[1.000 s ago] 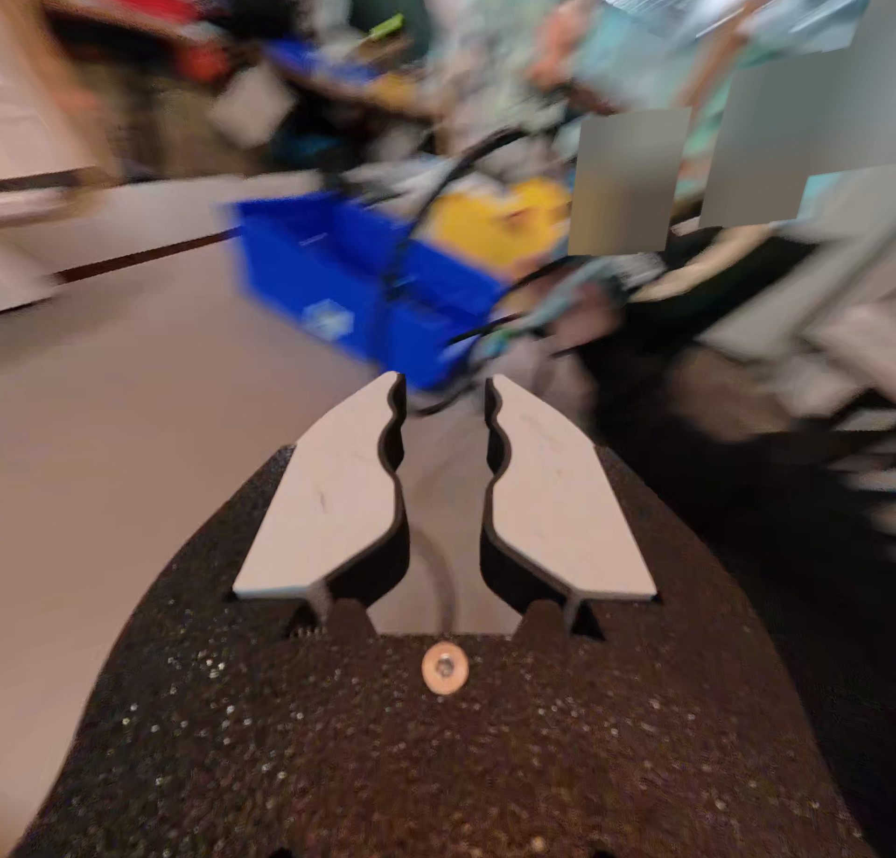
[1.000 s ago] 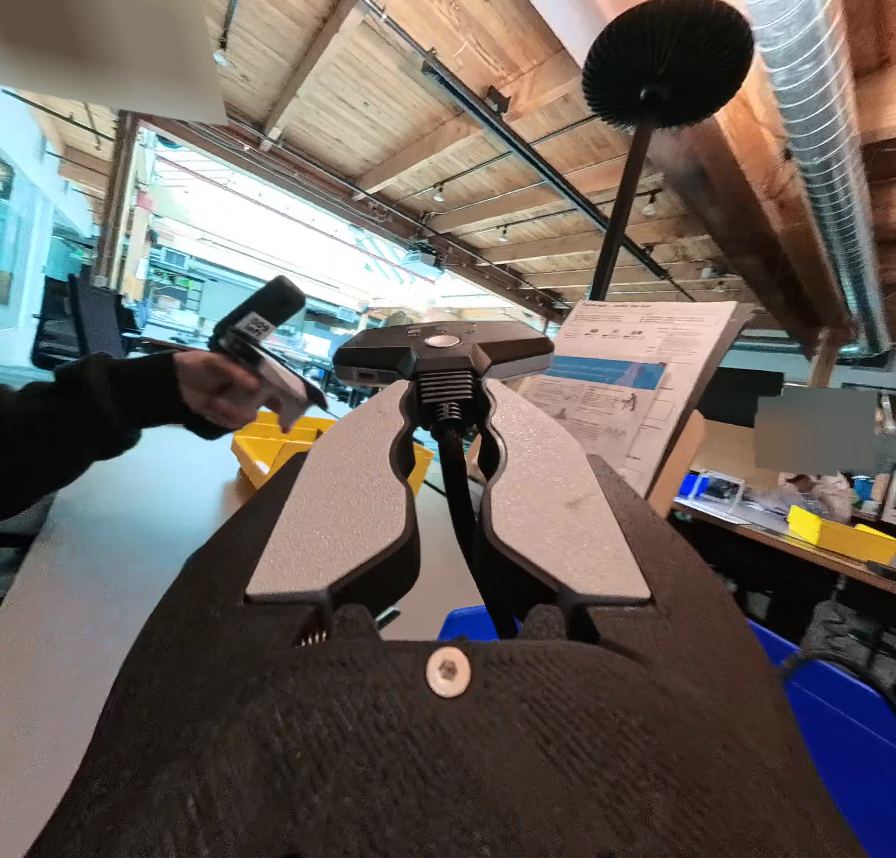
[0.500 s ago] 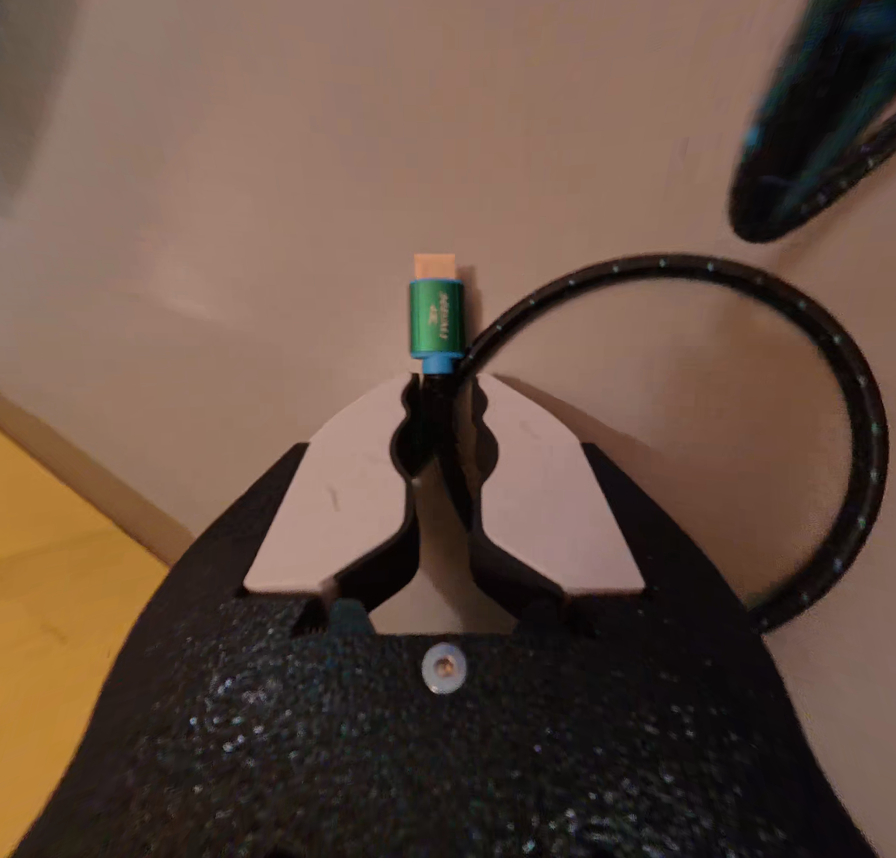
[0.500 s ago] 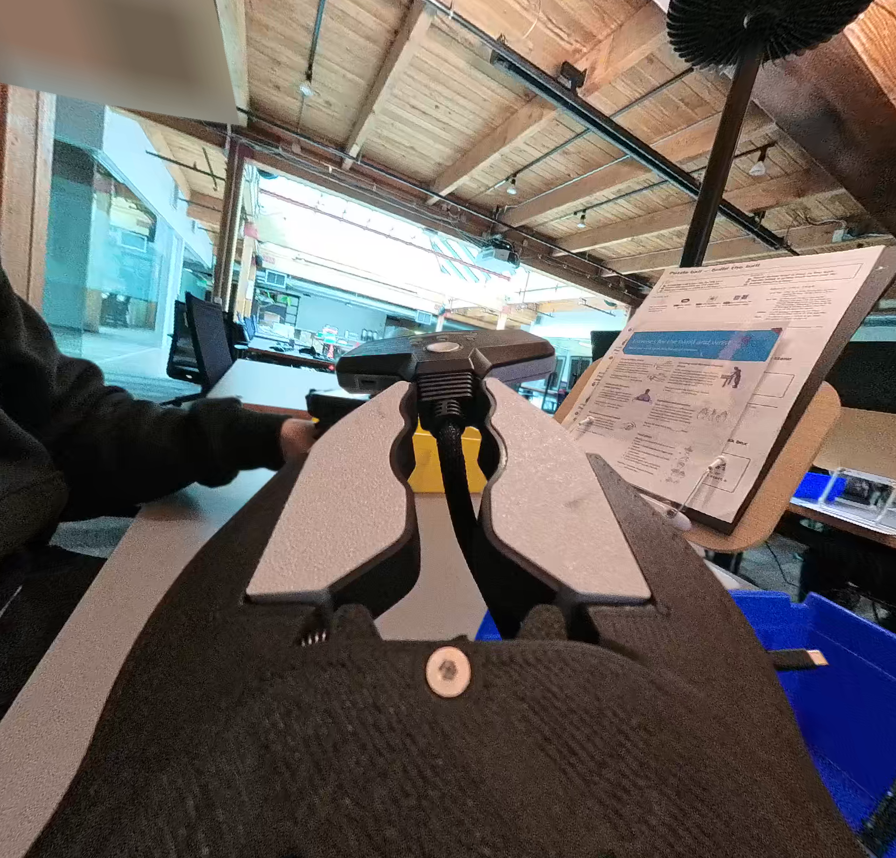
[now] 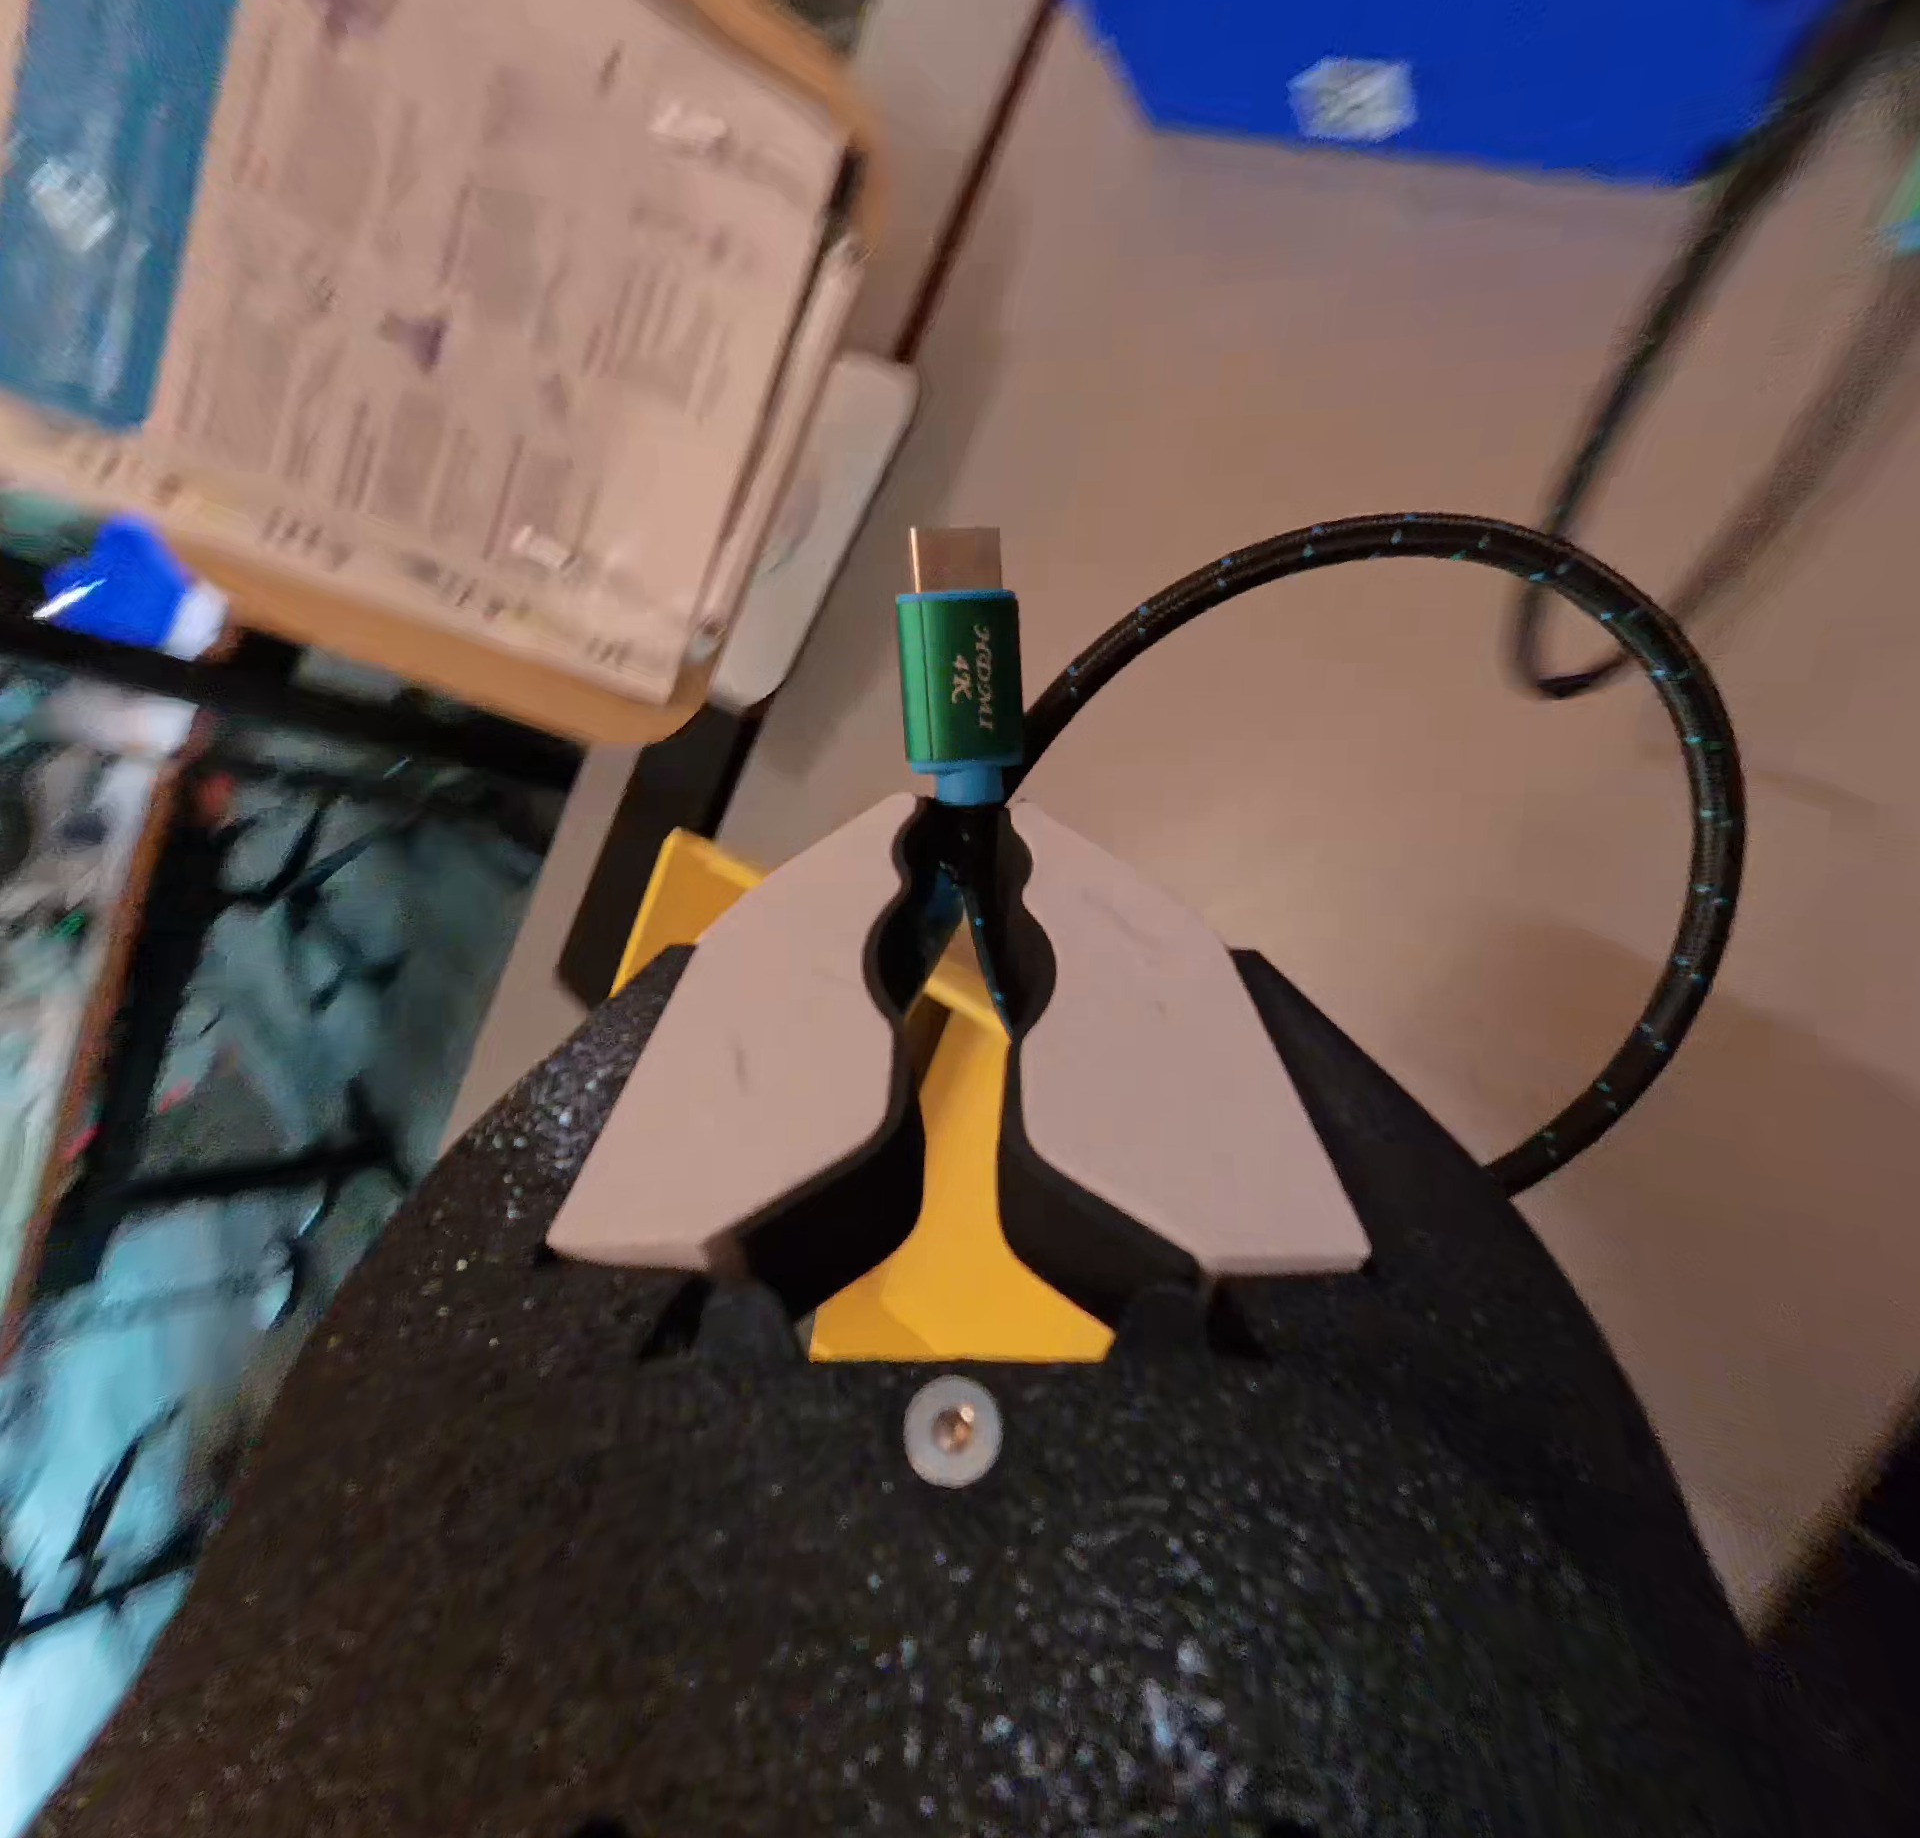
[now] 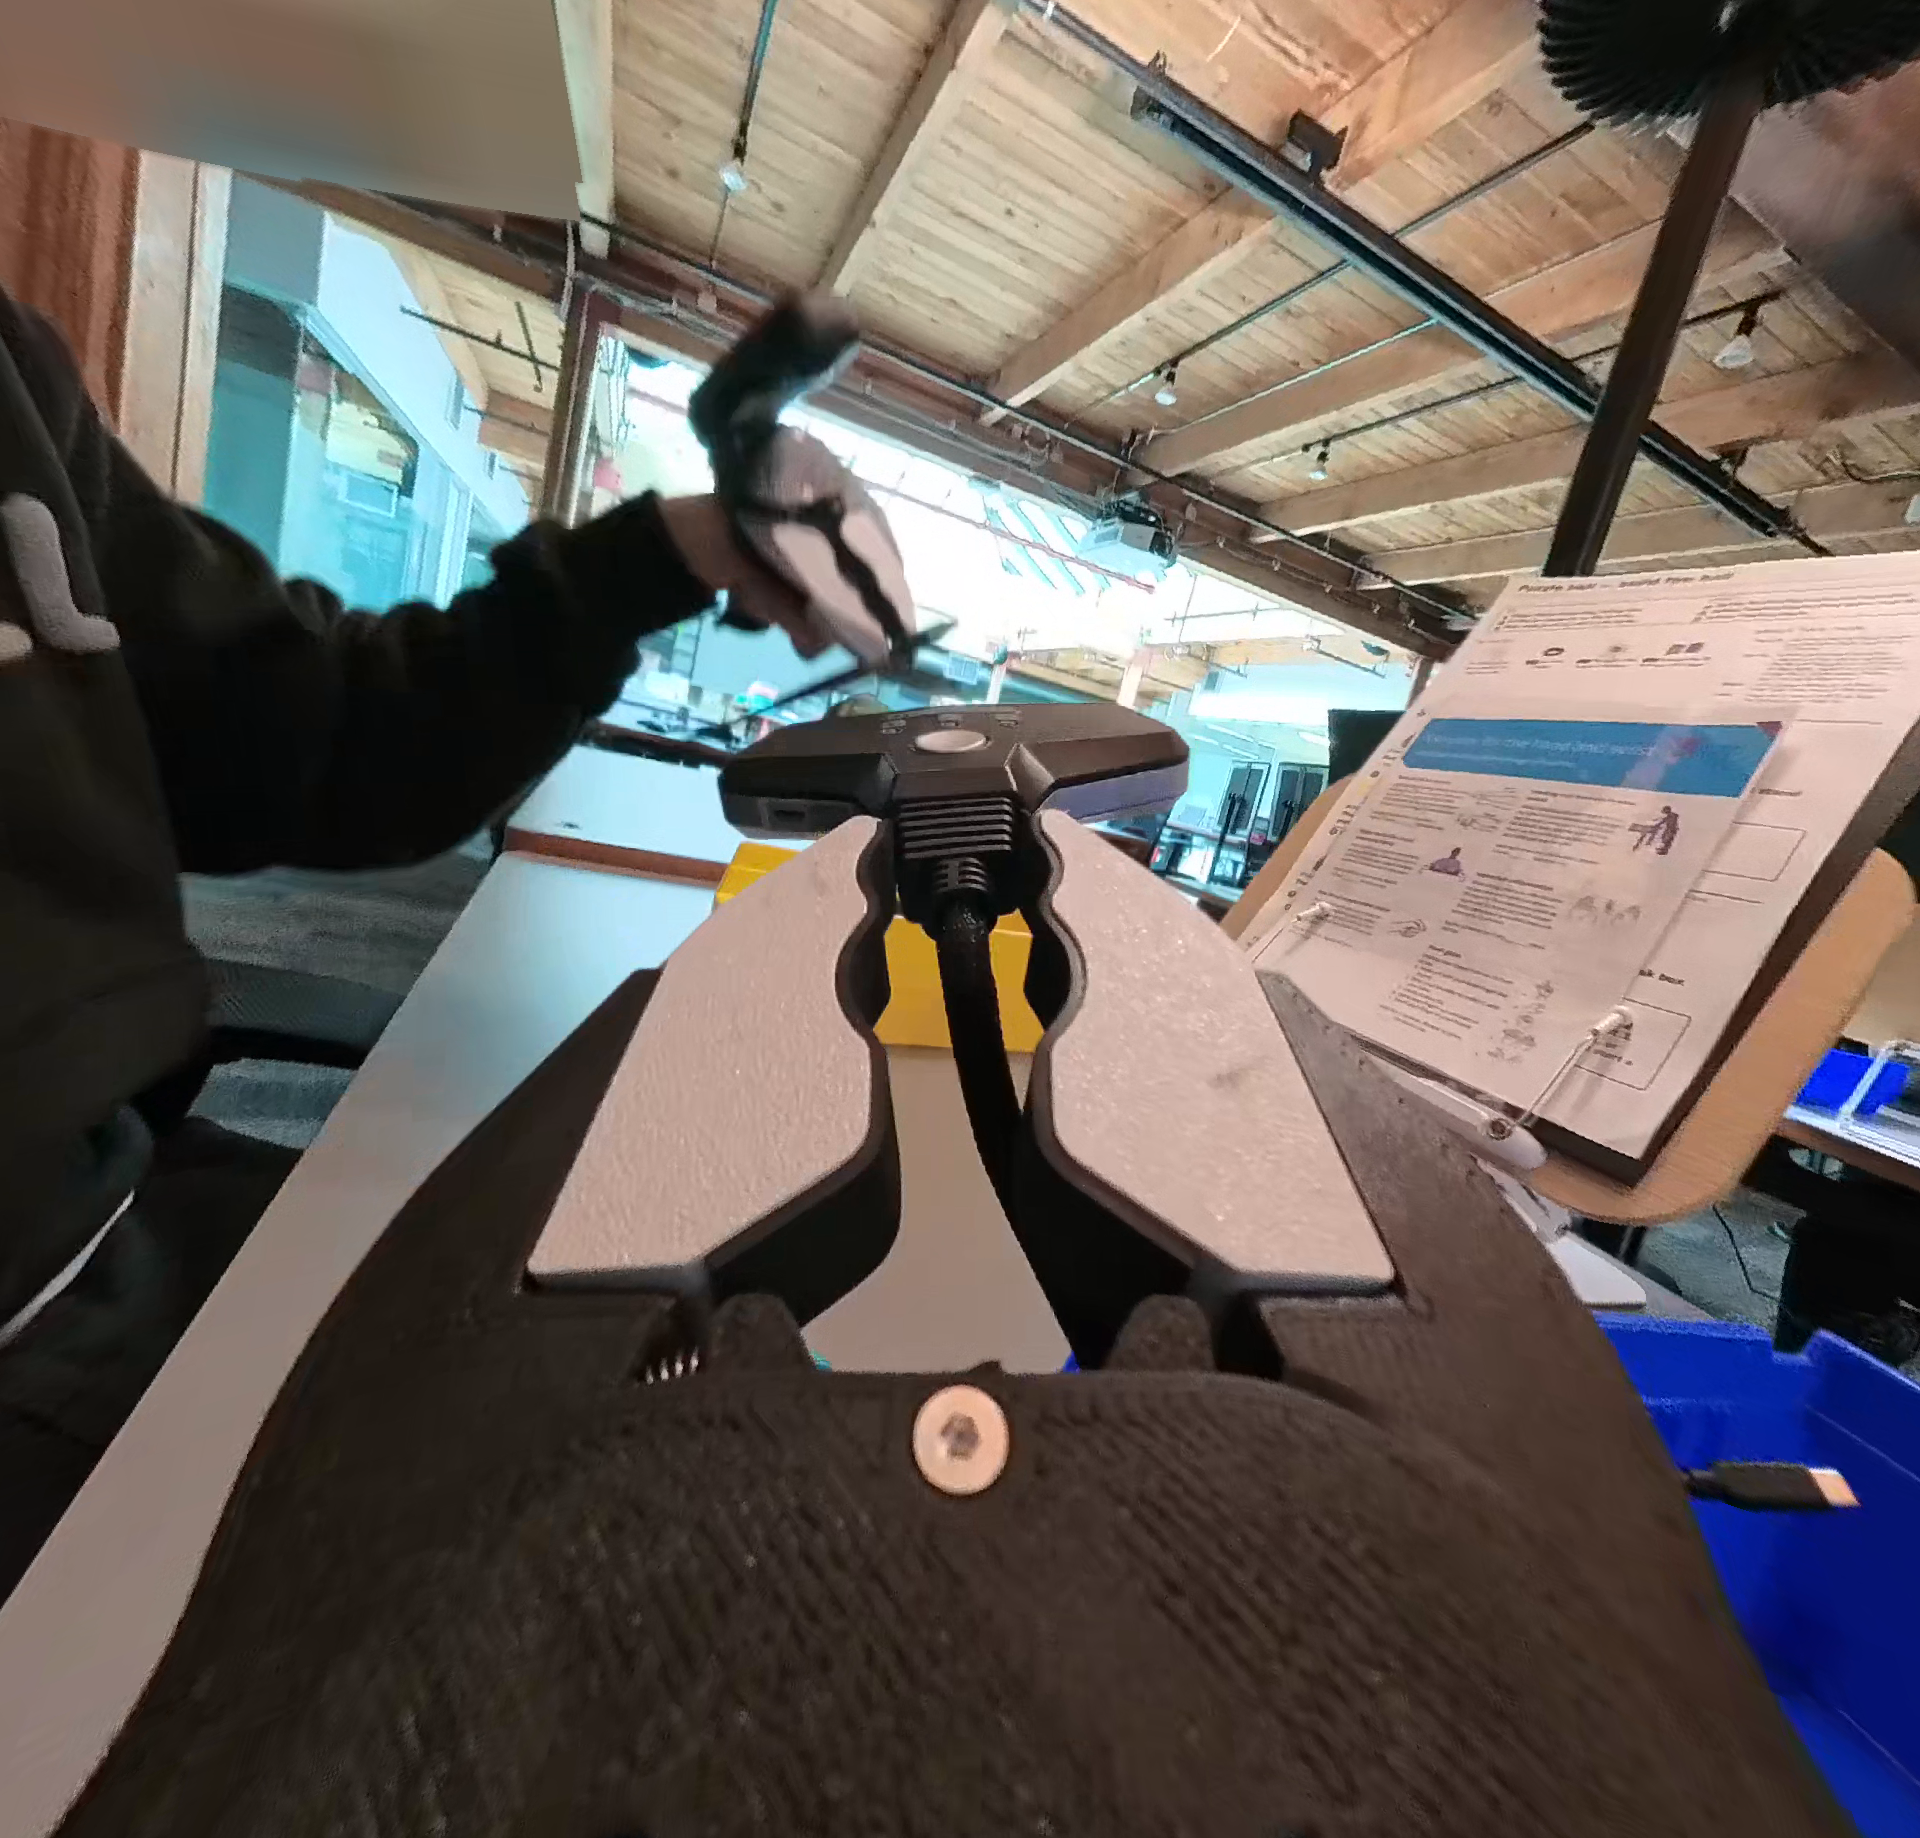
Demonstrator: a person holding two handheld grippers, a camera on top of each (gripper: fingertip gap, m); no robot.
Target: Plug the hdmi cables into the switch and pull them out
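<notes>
My left gripper (image 5: 958, 814) is shut on a black braided HDMI cable (image 5: 1621, 791) just behind its green plug (image 5: 958, 679), whose metal tip points away from me, above the table. The cable loops to the right. My right gripper (image 6: 958, 832) is shut on the black switch (image 6: 956, 760) at its ribbed cable collar and holds it up, flat, with a port on its left end. The left gripper (image 6: 821, 531) shows blurred in the right wrist view, raised above and left of the switch in a person's hand.
A blue bin (image 5: 1455, 43) stands on the beige table (image 5: 1299, 458); in the right wrist view it (image 6: 1787, 1539) holds another black plug (image 6: 1766, 1513). A wooden stand with a printed sheet (image 6: 1558, 853) is at the right. A yellow bin (image 6: 956, 988) sits behind the switch.
The left gripper closed on the green-plug cable at the table, then lifted it up and swung toward the switch. The right gripper kept hold of the switch and tilted slightly.
</notes>
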